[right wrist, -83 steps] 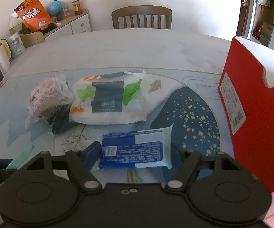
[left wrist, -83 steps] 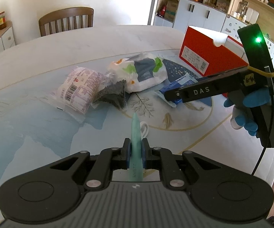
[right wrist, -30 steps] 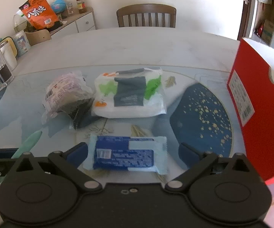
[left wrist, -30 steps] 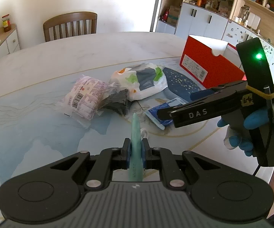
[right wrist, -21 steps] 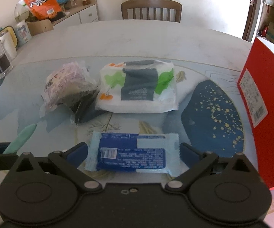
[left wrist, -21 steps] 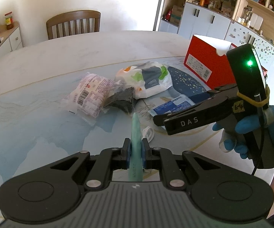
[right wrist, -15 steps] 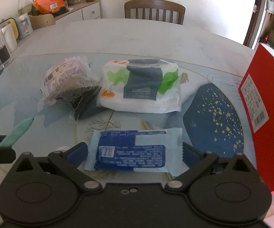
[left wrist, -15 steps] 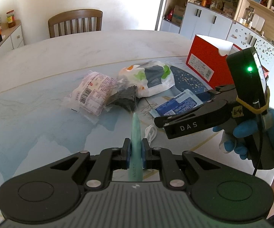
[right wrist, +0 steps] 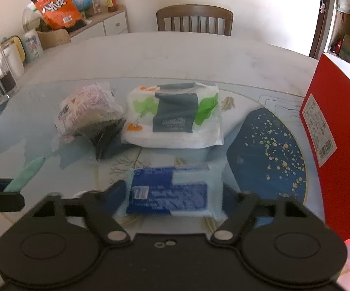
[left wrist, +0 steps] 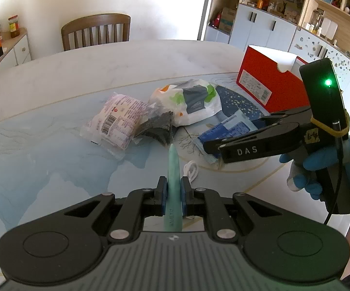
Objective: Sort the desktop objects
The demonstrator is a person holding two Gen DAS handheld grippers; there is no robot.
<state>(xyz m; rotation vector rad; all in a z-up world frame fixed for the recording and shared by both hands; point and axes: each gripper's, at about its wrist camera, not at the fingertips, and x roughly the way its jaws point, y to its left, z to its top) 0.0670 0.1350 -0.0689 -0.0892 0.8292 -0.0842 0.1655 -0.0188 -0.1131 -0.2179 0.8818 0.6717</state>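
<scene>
My left gripper [left wrist: 174,187] is shut on a pale green stick [left wrist: 174,167] that points forward over the table; its tip [right wrist: 27,172] shows at the left of the right wrist view. My right gripper [right wrist: 173,194] sits low over a blue and white packet [right wrist: 175,181]. Its jaws are closing, and both pads touch the packet's ends, whose wrapper is squeezed narrower. In the left wrist view a hand in a blue glove holds the right gripper [left wrist: 210,145] over the same packet [left wrist: 226,131].
A white and green bag [right wrist: 175,114], a pink printed packet [right wrist: 85,106] and a dark pouch [right wrist: 104,133] lie behind the blue packet. A red box [right wrist: 332,133] stands at the right. A small white cord [left wrist: 190,169] lies near the stick. A chair [left wrist: 95,31] stands beyond the table.
The right gripper's jaws have come in from wide open onto the blue packet's ends. The left gripper has kept its hold on the green stick and stayed put.
</scene>
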